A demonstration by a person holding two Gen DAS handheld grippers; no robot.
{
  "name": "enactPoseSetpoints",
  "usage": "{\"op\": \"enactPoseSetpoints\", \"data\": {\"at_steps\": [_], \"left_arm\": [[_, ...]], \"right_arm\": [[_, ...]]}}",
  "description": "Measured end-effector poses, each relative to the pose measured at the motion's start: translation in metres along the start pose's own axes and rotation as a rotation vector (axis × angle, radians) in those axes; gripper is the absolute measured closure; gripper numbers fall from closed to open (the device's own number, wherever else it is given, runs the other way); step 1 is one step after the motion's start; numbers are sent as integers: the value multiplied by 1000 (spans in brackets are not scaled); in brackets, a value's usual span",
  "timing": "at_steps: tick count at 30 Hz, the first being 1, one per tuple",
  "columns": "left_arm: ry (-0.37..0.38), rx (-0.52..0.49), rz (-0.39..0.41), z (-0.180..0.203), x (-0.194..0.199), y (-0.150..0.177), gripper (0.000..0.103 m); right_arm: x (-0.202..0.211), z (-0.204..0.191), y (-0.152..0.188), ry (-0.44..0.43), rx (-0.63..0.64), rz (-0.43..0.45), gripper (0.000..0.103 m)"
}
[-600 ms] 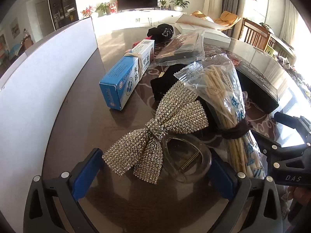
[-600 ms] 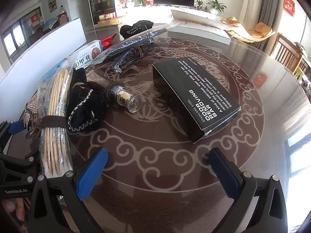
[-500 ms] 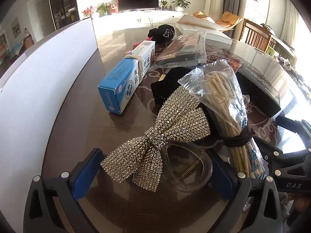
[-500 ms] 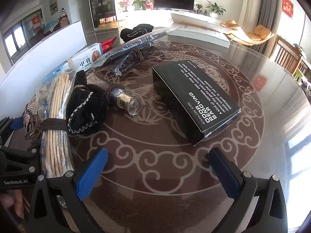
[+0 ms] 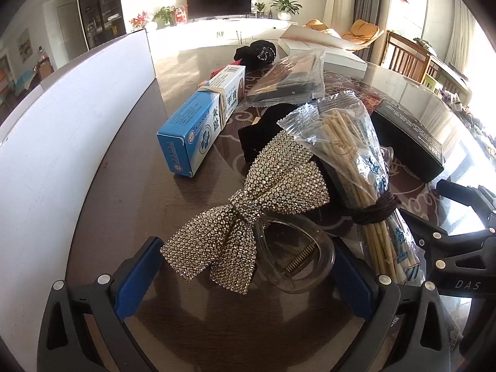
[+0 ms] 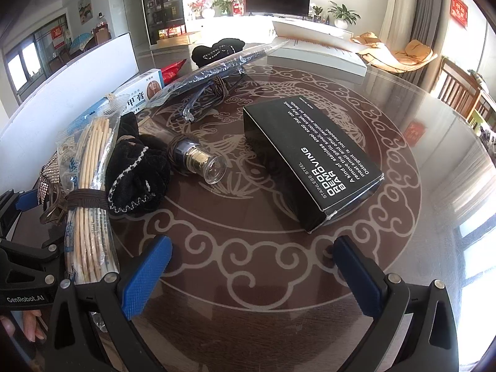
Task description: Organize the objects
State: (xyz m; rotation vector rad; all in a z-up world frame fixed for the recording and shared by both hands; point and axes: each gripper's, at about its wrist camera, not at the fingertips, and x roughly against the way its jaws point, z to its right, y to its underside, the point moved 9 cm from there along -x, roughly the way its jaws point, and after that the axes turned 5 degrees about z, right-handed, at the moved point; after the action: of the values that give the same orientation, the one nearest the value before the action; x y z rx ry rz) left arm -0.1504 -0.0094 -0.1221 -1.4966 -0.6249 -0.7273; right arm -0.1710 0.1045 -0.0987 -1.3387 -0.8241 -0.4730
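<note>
Step in hand, by my reading: approach, nothing picked yet. Left hand-held gripper (image 5: pixel 245 266) jaws wide apart, straddling rhinestone bow hair clip (image 5: pixel 263 204) lying on desk (image 5: pixel 130 192); pads not pressing it. Right hand-held gripper (image 6: pixel 257 269) likewise spread, empty, over bare patterned desk near black soap box (image 6: pixel 313 161). Bagged wooden sticks (image 5: pixel 356 167) lie just beside clip, black velvet pouch (image 6: pixel 136 176) behind. Next move likely: lower left, close on clip's clear plastic claw; avoid snagging stick bag.
</note>
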Motion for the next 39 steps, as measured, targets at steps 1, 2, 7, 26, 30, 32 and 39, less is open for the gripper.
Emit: {"op": "enactPoseSetpoints", "data": {"at_steps": [1, 2, 7, 26, 30, 32, 39], "left_arm": [[0, 0, 0, 0, 0, 0, 0], [0, 0, 0, 0, 0, 0, 0], [-1, 1, 0, 0, 0, 0, 0], [-2, 2, 0, 0, 0, 0, 0], [-2, 2, 0, 0, 0, 0, 0], [-2, 2, 0, 0, 0, 0, 0], [-3, 3, 0, 0, 0, 0, 0]], "right_arm": [[0, 0, 0, 0, 0, 0, 0], [-1, 0, 0, 0, 0, 0, 0], [-1, 0, 0, 0, 0, 0, 0], [-1, 1, 0, 0, -1, 0, 0], [-3, 0, -1, 0, -1, 0, 0], [-3, 0, -2, 0, -1, 0, 0], [-3, 0, -1, 0, -1, 1, 0]]}}
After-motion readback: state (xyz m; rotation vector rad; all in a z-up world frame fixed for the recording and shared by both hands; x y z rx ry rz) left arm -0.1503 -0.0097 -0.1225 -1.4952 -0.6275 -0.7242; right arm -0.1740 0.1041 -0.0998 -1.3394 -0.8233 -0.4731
